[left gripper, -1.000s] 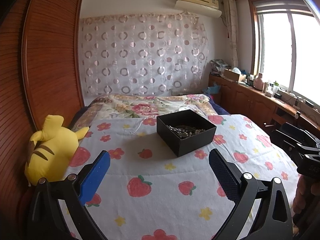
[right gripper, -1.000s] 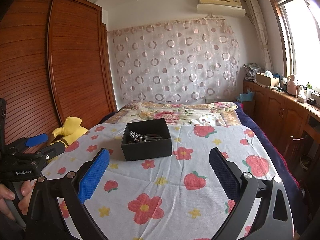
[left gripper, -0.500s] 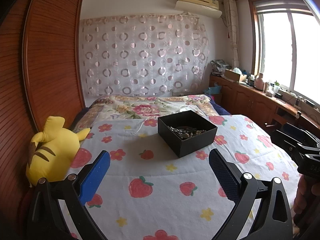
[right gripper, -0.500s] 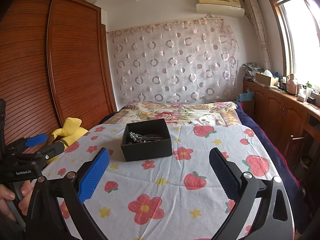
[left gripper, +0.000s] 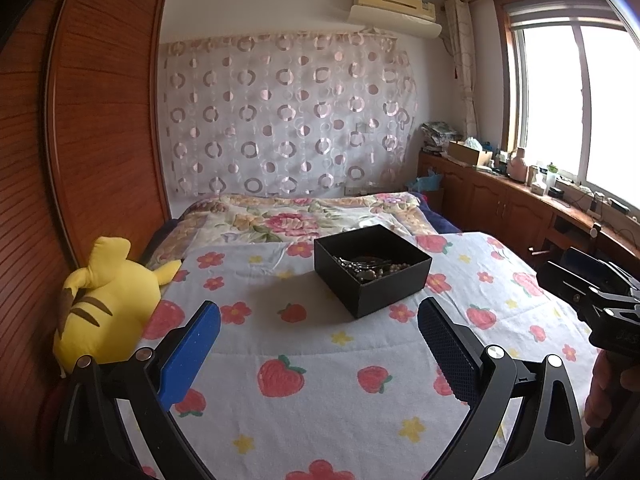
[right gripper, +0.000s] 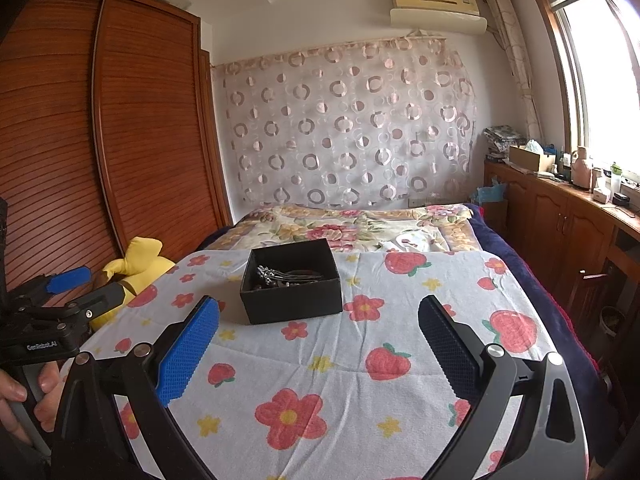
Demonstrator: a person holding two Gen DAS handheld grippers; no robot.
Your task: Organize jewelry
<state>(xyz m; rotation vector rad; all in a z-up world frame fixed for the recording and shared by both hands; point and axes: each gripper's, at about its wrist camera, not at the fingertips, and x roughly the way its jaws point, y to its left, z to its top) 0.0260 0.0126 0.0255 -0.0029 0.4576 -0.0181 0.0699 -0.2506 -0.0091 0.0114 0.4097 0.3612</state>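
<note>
Black box [left gripper: 372, 270] open-topped, sitting on the strawberry-and-flower sheet [left gripper: 320, 368], about mid-bed, nearer the wardrobe-side edge than the window-side edge in the right wrist view. Tangle of jewelry [left gripper: 366, 266] inside: silvery chain links, some beads, heaped toward one wall; individual pieces too small to tell apart. Left gripper [left gripper: 318, 346] low over the near end of the bed, fingers spread wide, nothing between them, box ahead and well apart. Right gripper [right gripper: 318, 346] likewise spread and empty, box [right gripper: 291, 282] ahead and slightly left of centre, jewelry [right gripper: 280, 276] visible inside. Yellow plush toy [left gripper: 102, 304] slumped at the wardrobe-side edge of the bed, against the wooden wardrobe [left gripper: 92, 128]. Floral quilt [left gripper: 296, 220] folded across the far end. Hand [right gripper: 24, 396] gripping the left tool's handle at lower left of the right wrist view.
</note>
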